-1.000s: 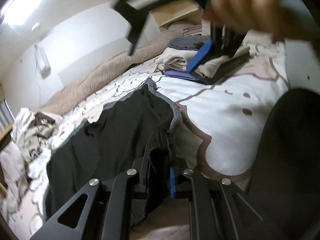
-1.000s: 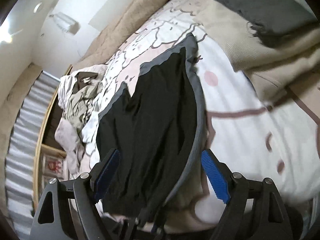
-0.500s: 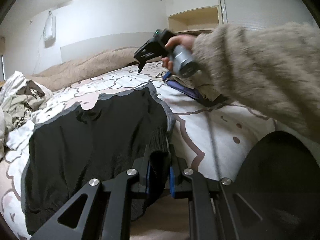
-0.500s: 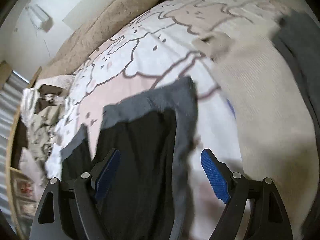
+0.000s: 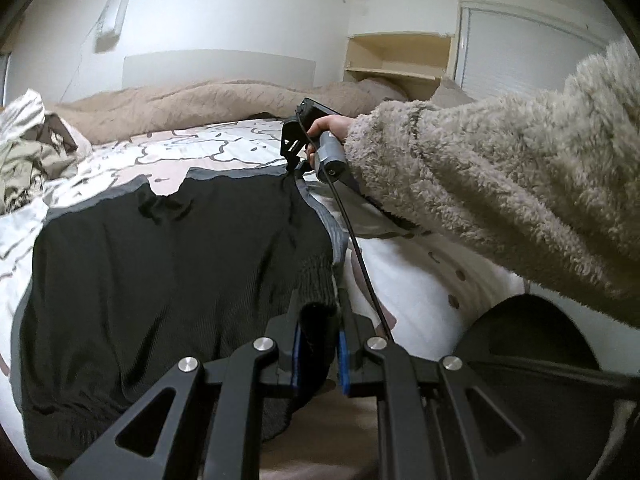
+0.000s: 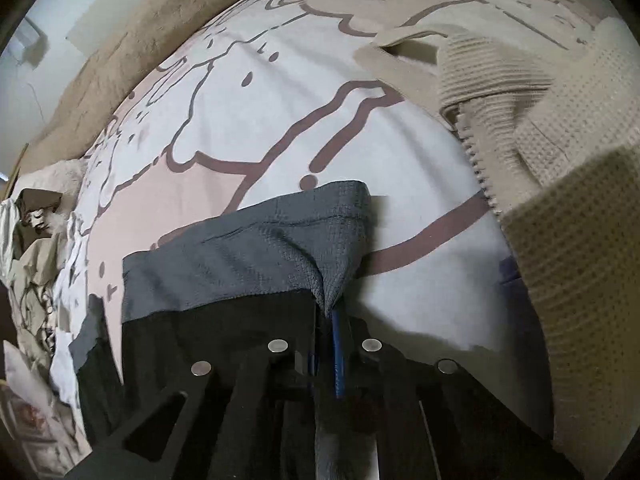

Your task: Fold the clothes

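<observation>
A black garment [image 5: 160, 264] with a grey lining lies spread on the patterned bed. My left gripper [image 5: 318, 344] is shut on its near ribbed edge, the dark cloth bunched between the blue pads. At the garment's far right corner, my right gripper [image 5: 294, 166] points down, held by a hand in a fluffy beige sleeve [image 5: 500, 184]. In the right wrist view my right gripper [image 6: 334, 320] is shut on the grey corner [image 6: 280, 256], the cloth puckered up between its fingers.
A stack of folded beige knitwear [image 6: 560, 160] sits right of the garment. A heap of unfolded clothes [image 5: 28, 148] lies at the left. A tan duvet [image 5: 208, 104] is bunched along the far side. A black cable [image 5: 356, 248] runs back from the right gripper.
My right gripper has moved away across the bed to the garment's far corner, dropped onto it and shut on the grey cloth. The left gripper has rolled and kept its hold.
</observation>
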Motion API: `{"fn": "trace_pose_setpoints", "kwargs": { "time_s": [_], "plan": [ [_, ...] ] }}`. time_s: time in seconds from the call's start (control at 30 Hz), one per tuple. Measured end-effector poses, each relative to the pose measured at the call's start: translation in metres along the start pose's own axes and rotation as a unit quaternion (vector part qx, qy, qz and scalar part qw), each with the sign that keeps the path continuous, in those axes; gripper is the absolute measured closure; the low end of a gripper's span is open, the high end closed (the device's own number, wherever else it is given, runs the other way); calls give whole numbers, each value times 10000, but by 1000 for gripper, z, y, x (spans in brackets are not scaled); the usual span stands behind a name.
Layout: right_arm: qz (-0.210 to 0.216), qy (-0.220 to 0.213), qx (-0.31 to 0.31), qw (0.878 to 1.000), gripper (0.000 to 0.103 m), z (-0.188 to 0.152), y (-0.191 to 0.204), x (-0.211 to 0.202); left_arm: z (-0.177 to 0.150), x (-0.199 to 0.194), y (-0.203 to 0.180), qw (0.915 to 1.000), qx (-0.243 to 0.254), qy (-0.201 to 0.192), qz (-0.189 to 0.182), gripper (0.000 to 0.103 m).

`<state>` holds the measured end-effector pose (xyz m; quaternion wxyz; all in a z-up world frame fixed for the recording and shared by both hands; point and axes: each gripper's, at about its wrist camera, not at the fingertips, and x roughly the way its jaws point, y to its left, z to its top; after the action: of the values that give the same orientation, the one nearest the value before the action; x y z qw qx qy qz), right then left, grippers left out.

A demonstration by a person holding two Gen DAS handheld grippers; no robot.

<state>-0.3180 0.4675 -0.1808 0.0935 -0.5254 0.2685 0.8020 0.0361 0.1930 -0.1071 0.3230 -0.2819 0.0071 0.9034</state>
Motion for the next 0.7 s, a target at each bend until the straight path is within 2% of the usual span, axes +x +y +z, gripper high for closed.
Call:
{"fn": "trace_pose_setpoints", "kwargs": {
  "time_s": [0.2, 0.3, 0.43, 0.53, 0.7],
  "plan": [
    [196, -457, -121, 9987, 96, 10, 35, -53, 11, -33, 21, 9957, -745, -451, -330, 89],
    [339, -690, -539, 9956, 96, 15, 84, -85, 16, -59, 40, 9887, -1271, -733, -310, 89],
    [459, -934, -1144, 9880, 96, 11, 164, -111, 20, -94, 68, 9780, -1831, -992, -110, 89],
    [425, -1013, -1635, 9804, 96, 0, 229, -115, 18, -110, 82, 9745, -2017, -976, 154, 89],
    [386, -841, -2339, 9678, 96, -39, 325, -87, 1, -116, 108, 9665, -2491, -435, 435, 89]
  ]
}}
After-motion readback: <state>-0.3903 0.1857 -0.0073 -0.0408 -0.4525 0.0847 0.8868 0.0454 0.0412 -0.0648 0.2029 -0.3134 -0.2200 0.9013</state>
